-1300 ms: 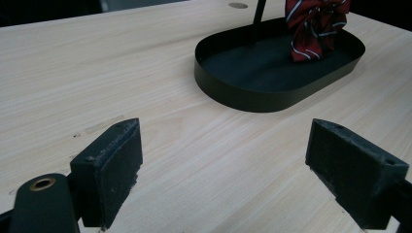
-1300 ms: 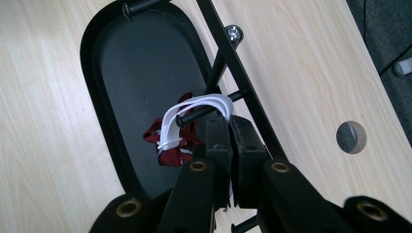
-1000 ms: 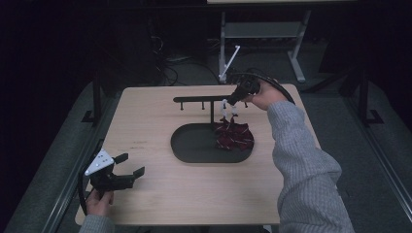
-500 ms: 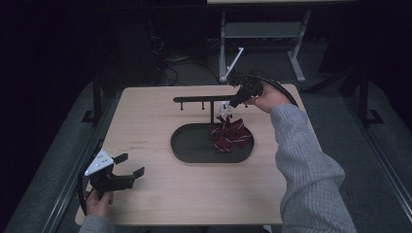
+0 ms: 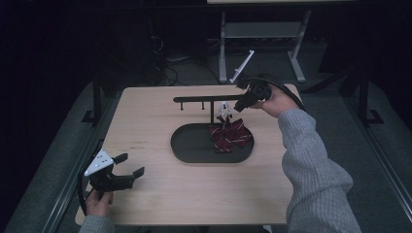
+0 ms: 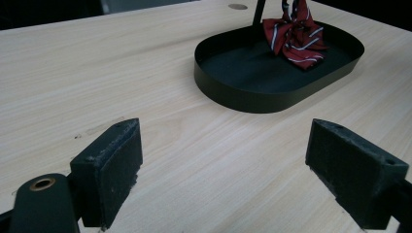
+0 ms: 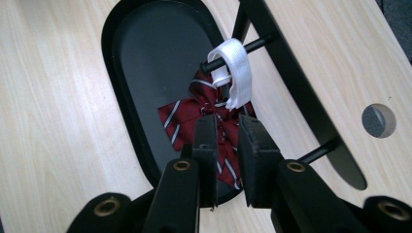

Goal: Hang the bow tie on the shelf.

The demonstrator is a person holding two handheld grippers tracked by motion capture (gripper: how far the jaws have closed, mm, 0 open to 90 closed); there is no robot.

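Nearest, at the high view's lower left, the left gripper (image 5: pixel 130 165) rested on the table (image 5: pixel 145 126), jaws wide and empty. Mid-frame, the bow tie (image 5: pixel 229 136) hung by its white strap (image 7: pixel 235 73) from the rack (image 5: pixel 204 99) over the tray (image 5: pixel 187 148). Beyond, the right gripper (image 7: pixel 227 141) had just been opening, jaws narrowly parted, the tie's fabric showing in the gap below.

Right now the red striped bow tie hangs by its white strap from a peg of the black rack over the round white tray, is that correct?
Not quite: the tray is black and oval, as the high view shows. The red striped bow tie does hang by its white strap from a peg of the black rack.
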